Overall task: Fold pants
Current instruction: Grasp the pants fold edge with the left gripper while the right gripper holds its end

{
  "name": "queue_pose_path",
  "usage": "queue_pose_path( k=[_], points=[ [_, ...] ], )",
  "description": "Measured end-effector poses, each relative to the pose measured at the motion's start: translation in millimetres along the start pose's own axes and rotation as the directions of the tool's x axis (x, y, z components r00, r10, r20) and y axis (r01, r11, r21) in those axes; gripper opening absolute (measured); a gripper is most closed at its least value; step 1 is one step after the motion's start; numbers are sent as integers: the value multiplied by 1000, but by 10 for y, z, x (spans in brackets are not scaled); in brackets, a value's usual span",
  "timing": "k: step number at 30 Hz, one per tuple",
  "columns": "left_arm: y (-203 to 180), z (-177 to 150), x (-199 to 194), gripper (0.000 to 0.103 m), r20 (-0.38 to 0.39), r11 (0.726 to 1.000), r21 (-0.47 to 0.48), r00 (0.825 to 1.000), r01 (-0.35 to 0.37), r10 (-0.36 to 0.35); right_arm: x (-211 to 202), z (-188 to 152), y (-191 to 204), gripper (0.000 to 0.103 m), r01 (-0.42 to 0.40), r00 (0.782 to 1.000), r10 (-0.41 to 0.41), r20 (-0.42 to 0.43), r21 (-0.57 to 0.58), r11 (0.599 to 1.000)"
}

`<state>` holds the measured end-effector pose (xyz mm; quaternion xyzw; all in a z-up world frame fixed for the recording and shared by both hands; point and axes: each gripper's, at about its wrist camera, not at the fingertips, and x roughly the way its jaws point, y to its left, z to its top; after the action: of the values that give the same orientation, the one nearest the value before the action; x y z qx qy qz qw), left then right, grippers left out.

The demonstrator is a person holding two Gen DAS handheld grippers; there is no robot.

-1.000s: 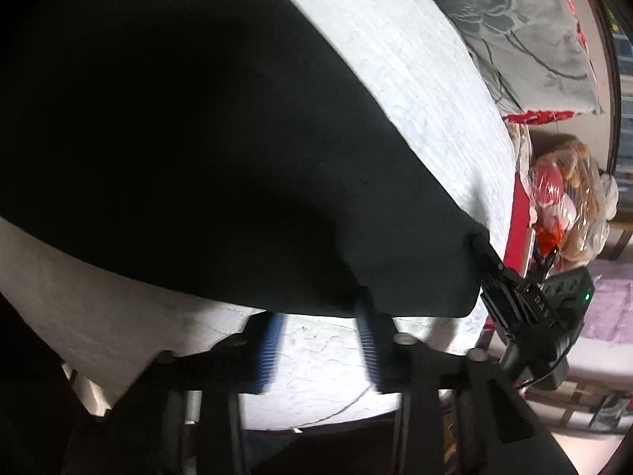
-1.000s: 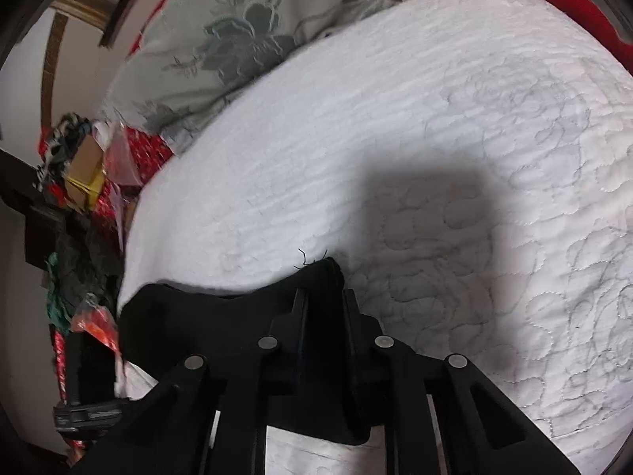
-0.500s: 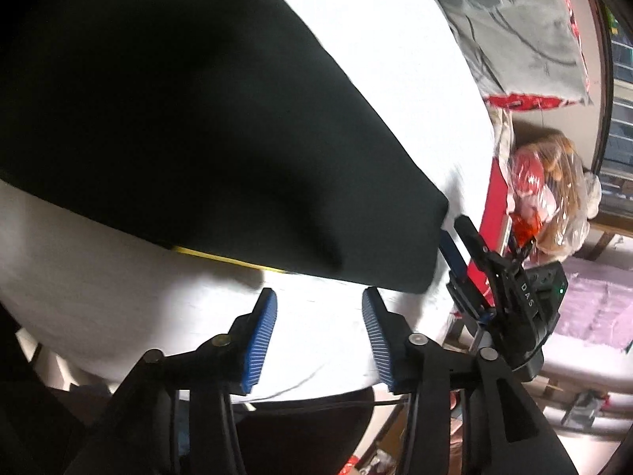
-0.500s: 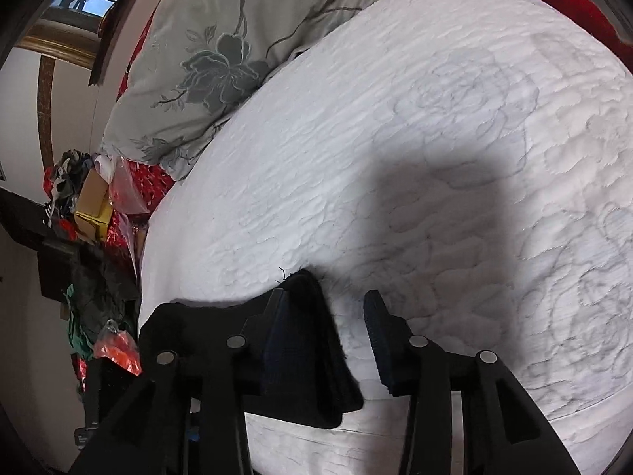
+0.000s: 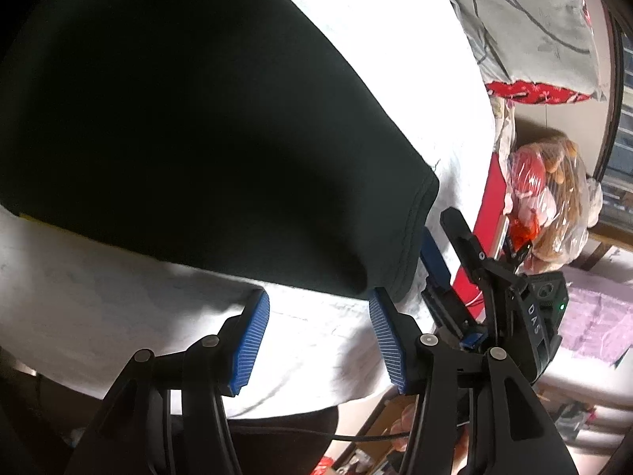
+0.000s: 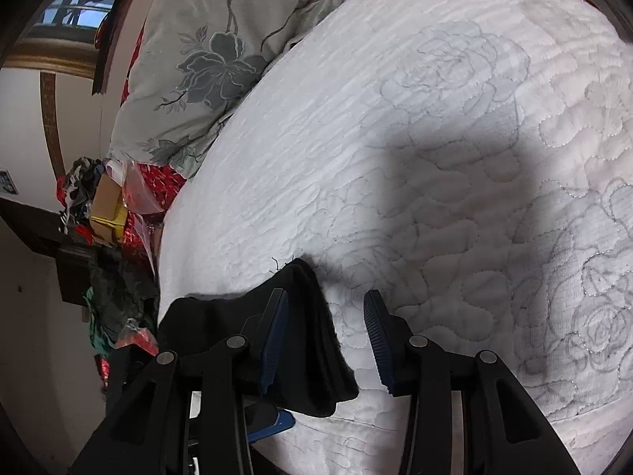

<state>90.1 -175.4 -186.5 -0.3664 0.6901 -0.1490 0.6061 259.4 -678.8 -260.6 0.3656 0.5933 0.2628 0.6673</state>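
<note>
White quilted bed cover (image 6: 455,166) all around, flowered pillow (image 6: 221,55) at upper left.

Left gripper (image 5: 318,308): blue pads (image 5: 253,340) opening wider, nothing between, black hem just above at lower middle of frame.

Right gripper (image 6: 324,326): fingers apart, no squeeze, folded corner lying loose against left pad at lower left.

Black pants (image 5: 178,118): flat on bed, filling upper left of left view. Soft, light, floppy, probably a bit slippery. Best grab spots: thick stitched hem and corners, one each.
</note>
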Motion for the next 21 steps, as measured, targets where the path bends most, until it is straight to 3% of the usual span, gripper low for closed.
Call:
queue_pose_path(
  k=[9,21],
  points=[
    [42,18,78,45,46,996,-49,997,70,-68,37,49,-90,44,-33,999,34,-26,35,999],
    [156,-133,-26,46,82,995,-65,994,82,-76,279,223,-45,46,-115,986,121,-114,59,992]
  ],
)
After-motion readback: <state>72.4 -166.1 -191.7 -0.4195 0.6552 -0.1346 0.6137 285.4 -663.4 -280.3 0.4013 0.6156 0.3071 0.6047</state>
